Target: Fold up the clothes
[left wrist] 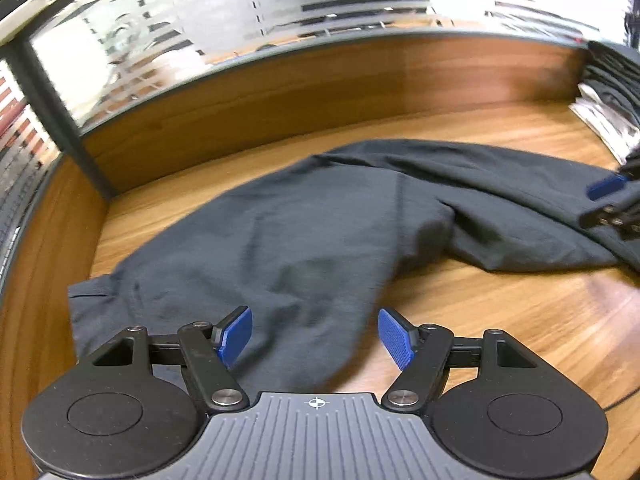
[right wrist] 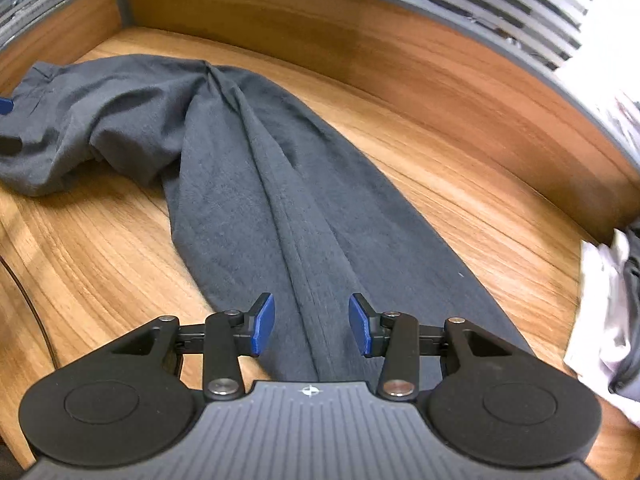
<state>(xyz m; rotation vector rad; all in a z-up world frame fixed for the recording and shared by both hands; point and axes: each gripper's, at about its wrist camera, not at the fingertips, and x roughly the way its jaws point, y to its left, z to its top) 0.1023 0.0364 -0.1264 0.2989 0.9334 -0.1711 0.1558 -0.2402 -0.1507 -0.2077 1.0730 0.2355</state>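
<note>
Dark grey trousers (right wrist: 248,184) lie spread on the wooden tabletop (right wrist: 460,184), one leg stretched long, the other part bunched and creased toward the far side. Left tongs (left wrist: 315,338) hang over the wider end of the garment, blue pads (left wrist: 394,336) well apart with nothing pinched between them. Right tongs (right wrist: 311,326) hover above the long leg, straddling its centre seam, pads parted and not pressing the cloth. Folded clothes (left wrist: 608,96) are stacked at the tabletop's edge, dark pieces on top of pale ones. A wooden wall (left wrist: 320,80) rims the far side
</note>
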